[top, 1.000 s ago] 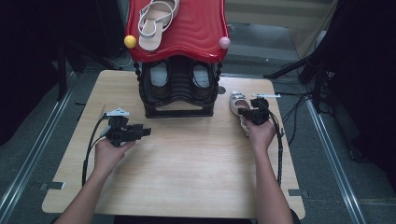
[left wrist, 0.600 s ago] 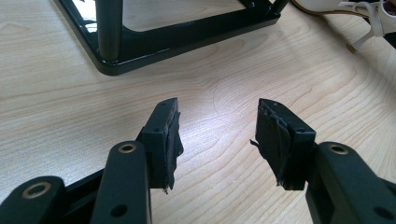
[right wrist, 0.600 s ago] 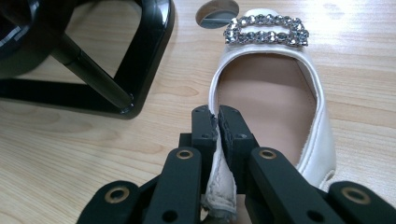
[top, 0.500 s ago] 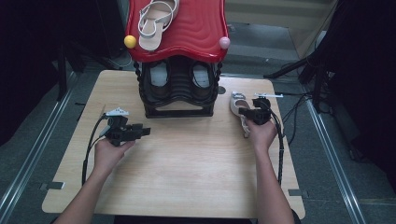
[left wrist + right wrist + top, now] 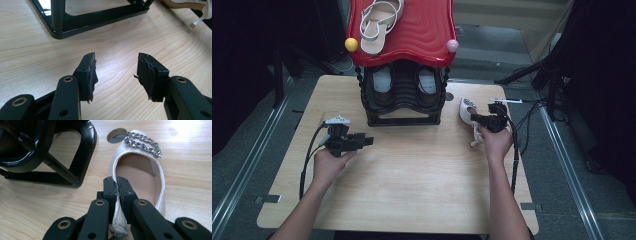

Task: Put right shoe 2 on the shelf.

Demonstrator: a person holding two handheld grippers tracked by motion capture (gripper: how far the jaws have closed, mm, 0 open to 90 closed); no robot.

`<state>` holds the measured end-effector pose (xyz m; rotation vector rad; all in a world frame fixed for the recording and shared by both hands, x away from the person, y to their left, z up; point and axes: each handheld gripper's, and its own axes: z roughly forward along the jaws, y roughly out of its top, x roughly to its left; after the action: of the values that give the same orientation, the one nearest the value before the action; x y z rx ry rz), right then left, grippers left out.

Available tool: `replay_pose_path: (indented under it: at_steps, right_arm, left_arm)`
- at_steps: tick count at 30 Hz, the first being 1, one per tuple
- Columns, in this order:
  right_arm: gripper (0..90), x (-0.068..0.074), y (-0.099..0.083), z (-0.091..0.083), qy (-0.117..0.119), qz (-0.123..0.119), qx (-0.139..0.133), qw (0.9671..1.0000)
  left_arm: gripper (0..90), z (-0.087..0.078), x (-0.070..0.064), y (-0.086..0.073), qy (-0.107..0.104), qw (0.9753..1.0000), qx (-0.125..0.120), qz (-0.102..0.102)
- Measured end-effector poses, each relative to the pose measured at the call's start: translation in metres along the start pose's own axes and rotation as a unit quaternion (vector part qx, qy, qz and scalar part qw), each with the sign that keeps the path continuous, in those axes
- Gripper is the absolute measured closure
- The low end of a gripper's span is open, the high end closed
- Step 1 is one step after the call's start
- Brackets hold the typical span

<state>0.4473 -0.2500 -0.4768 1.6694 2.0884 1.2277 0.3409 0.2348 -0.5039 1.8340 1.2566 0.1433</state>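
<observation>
Pale wood table (image 5: pixel 412 185) stands on a dark floor and carries a black shoe rack (image 5: pixel 403 97) with a red top shelf (image 5: pixel 422 30) at its far edge; one white sandal (image 5: pixel 379 22) lies on that shelf. High view: the right gripper (image 5: pixel 479 119) rests at the white shoe (image 5: pixel 466 109), which lies on the table just right of the rack; the left gripper (image 5: pixel 362 141) hovers low over bare wood, well apart from the shoe, pointing toward the middle.

Left gripper view: its fingers (image 5: pixel 87 72) stand wide apart with nothing between them; the rack's base bar (image 5: pixel 95 21) lies ahead of them, the shoe's sole edge (image 5: pixel 185 3) far beyond the right-hand finger.

Right gripper view: the fingers (image 5: pixel 110 188) are closed on the shoe's side wall (image 5: pixel 115 170), one inside the opening, one outside; the jewelled toe (image 5: pixel 142 142) points away from them, and the rack foot (image 5: pixel 82 152) sits close beside the outer finger.

Judgement: the grip is thin, on soft edge only. A good lift rises straight, slowly, clear of the rack foot, keeping the toe from swinging down; the free gripper can support the sole.
</observation>
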Motion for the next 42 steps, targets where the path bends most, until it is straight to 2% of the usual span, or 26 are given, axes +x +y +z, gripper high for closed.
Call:
replay_pose_path:
  at_steps: [4,8,10,12,16,21,25,28,32,36,39,42]
  right_arm:
    - [88.2,0.002,0.001,0.0,-0.007,-0.007,-0.001,1.0]
    - [88.2,0.002,0.003,-0.001,0.003,-0.001,0.0,1.0]
    - [88.2,0.003,0.004,-0.001,0.005,-0.003,0.0,1.0]
    - [88.2,0.004,0.007,-0.001,-0.001,-0.012,0.004,0.9999]
    - [88.3,0.002,0.009,0.0,0.004,-0.006,0.006,1.0]
    - [88.3,0.001,0.013,-0.003,0.022,0.008,0.001,0.9997]
    - [88.3,0.007,0.019,-0.006,0.017,-0.002,0.006,0.9998]
    - [88.3,0.008,0.023,-0.008,0.031,0.007,0.001,0.9995]
    - [88.3,0.009,0.029,-0.008,0.037,0.013,0.001,0.9992]
    - [88.3,0.013,0.038,-0.01,0.03,0.005,0.003,0.9995]
    - [88.3,0.014,0.044,-0.015,0.045,0.016,-0.004,0.9989]
    - [88.4,0.018,0.051,-0.019,0.046,0.015,-0.009,0.9988]
  left_arm:
    - [49.8,0.001,0.001,0.0,0.002,1.0,0.002,0.0]
    - [49.8,0.002,0.001,0.0,-0.003,1.0,0.004,-0.001]
    - [49.2,0.002,0.002,-0.001,-0.021,0.9997,0.009,-0.007]
    - [49.0,0.003,0.001,-0.001,-0.018,0.9998,0.011,-0.002]
    - [49.1,0.003,0.001,-0.001,-0.017,0.9998,0.01,-0.003]
    - [49.1,0.0,0.002,0.0,-0.013,0.9999,0.003,-0.005]
    - [49.1,-0.001,0.001,0.0,-0.007,1.0,0.007,0.0]
    - [49.1,-0.001,0.001,0.0,-0.008,1.0,0.005,-0.001]
    - [49.1,-0.002,0.003,0.0,-0.009,0.9999,0.001,-0.006]
    - [49.0,-0.006,0.002,0.002,-0.013,0.9999,-0.008,-0.008]
    - [49.0,-0.007,0.002,0.002,-0.011,0.9999,-0.007,-0.008]
    - [49.1,-0.006,0.002,0.001,-0.009,0.9999,-0.007,-0.006]
